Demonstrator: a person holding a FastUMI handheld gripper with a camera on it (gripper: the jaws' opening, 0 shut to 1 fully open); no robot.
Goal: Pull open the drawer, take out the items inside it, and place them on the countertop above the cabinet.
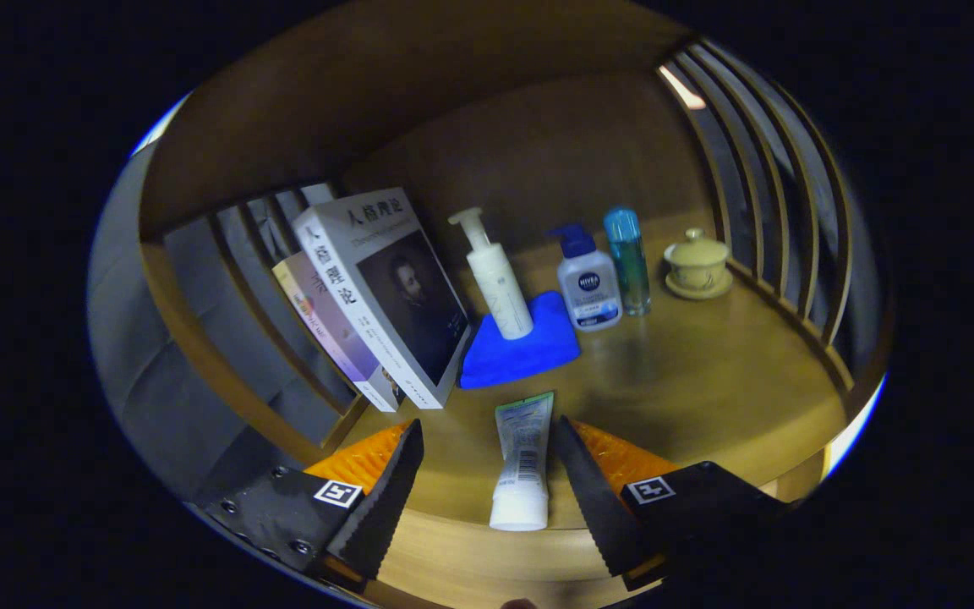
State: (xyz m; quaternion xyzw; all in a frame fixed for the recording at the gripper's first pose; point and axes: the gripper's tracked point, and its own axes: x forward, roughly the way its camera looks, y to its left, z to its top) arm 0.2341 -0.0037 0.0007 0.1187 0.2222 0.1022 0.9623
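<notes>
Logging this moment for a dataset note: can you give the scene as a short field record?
tool: open, fingers either side of the tube, not pressing
tube: lying on the countertop, cap toward the tool
blue cloth: beyond the tube, white pump bottle standing on it
books: leaning against the slatted side
lidded cup: far corner, on saucer

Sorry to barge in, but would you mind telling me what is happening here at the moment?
A hand-held gripper hangs open over a wooden countertop. A tube lies between its fingers, cap toward the camera, touched by neither. Beyond it sit a blue cloth with a white pump bottle on it, two leaning books, two more bottles and a lidded cup.
</notes>
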